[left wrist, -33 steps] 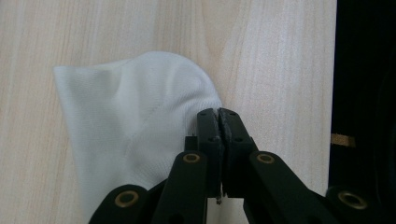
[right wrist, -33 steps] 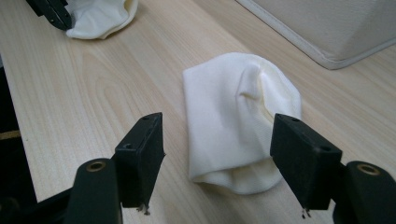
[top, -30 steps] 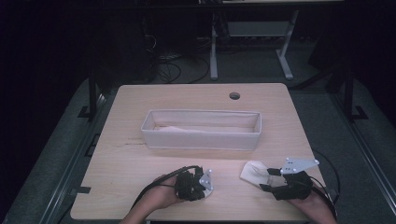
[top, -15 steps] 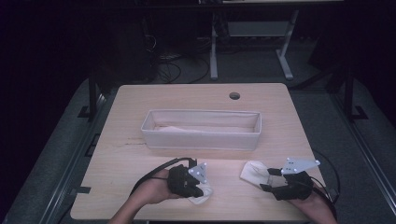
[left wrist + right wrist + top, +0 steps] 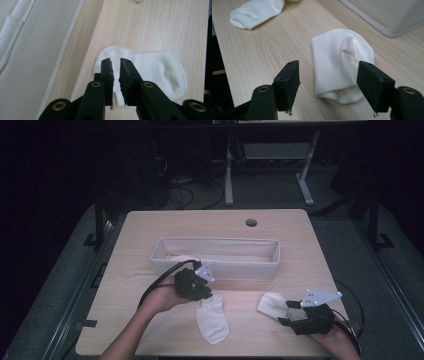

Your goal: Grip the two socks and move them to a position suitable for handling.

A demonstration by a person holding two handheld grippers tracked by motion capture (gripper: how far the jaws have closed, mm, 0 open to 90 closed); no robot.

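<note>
A white sock [image 5: 212, 320] lies flat on the wooden table [image 5: 150, 330], in front of the fabric bin [image 5: 215, 269]. My left gripper [image 5: 202, 292] hovers over the sock's far end. In the left gripper view its jaws have just been opening to a narrow gap [image 5: 115, 61]; nothing is between them and the sock [image 5: 155, 70] lies below. A second, folded white sock [image 5: 271, 304] rests at the front right. My right gripper [image 5: 286, 312] stands wide open, a jaw on either side of that sock [image 5: 337, 65] without touching it.
The long, pale fabric bin [image 5: 30, 50] runs across the middle of the table, with some pale cloth inside. A round cable hole [image 5: 251, 222] sits near the far edge. Cables trail from both grippers. The floor around is dark.
My left gripper has lifted and moved toward the bin, and its jaws have parted. The sock that was bunched at it now lies spread on the table. The right gripper has stayed put.
</note>
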